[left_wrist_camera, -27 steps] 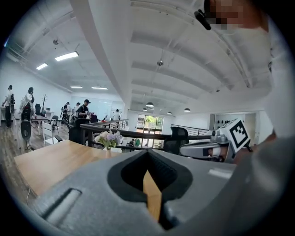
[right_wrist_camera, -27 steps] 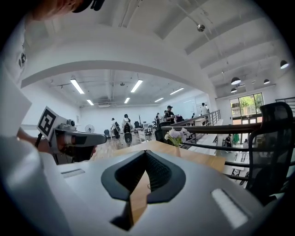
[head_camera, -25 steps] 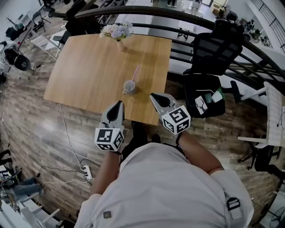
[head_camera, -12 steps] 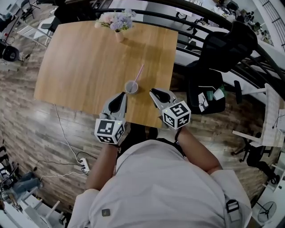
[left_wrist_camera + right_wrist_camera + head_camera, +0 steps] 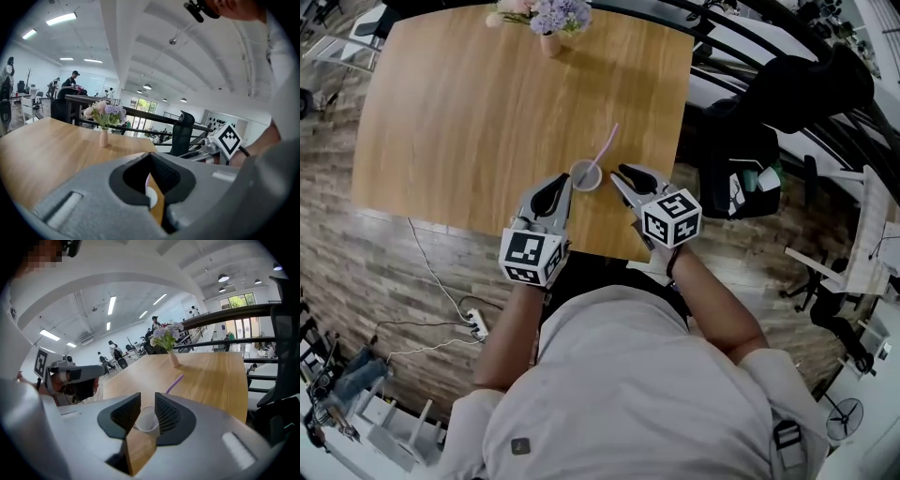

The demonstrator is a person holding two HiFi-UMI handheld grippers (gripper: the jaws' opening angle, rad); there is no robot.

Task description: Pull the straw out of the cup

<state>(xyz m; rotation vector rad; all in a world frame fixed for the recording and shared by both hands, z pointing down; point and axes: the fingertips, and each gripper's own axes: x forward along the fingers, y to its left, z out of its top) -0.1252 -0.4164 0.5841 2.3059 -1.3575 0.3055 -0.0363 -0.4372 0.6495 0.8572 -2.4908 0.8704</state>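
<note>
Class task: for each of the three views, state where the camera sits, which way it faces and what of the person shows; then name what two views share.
Head view: on the head, facing steeply down at the wooden table; torso, left gripper, right gripper show.
Left gripper view: on that gripper, facing along its jaws across the table; right forearm shows.
Right gripper view: on that gripper, facing the cup along jaws that have just been opening, nothing between them; torso shows.
Shared: cup, straw, flower vase.
</note>
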